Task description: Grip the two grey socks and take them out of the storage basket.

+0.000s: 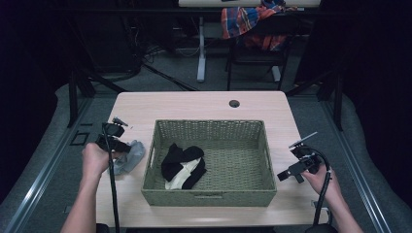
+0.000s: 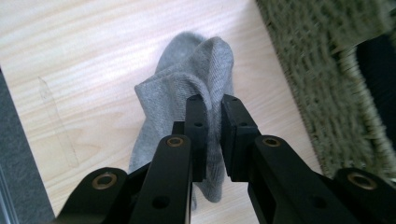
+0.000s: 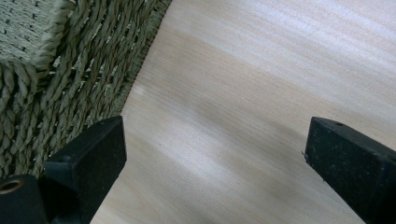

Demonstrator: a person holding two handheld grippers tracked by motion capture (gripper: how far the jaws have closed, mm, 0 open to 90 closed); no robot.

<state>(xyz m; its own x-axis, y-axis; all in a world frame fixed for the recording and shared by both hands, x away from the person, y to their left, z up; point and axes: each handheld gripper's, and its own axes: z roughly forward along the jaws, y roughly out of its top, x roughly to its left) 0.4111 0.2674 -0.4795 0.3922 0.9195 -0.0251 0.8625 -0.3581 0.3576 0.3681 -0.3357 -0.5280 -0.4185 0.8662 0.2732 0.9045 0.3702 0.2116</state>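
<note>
Surface [image 1: 204, 104]: pale wood grain, rounded corners, a round cable hole [image 1: 234, 103] at 12 o'clock near the far edge.

Basket [image 1: 209, 196]: woven, olive-green, rectangular, at the centre of the surface; black and cream socks [image 1: 182, 166] lie inside toward its 9 o'clock side.

Grey sock [image 2: 187, 88]: crumpled on the surface at 9 o'clock, just beside the basket's outer wall.

Left gripper [image 2: 212, 105]: jaws pressed together on a fold of the grey sock.

Right gripper [image 3: 215, 154]: jaws wide apart with bare wood between them, at 3 o'clock, just beside the basket.

Room: dim; grey carpet, dark curtains at the sides, a second desk at 12 o'clock, a plaid cloth [image 1: 248, 19] draped over a chair.
</note>
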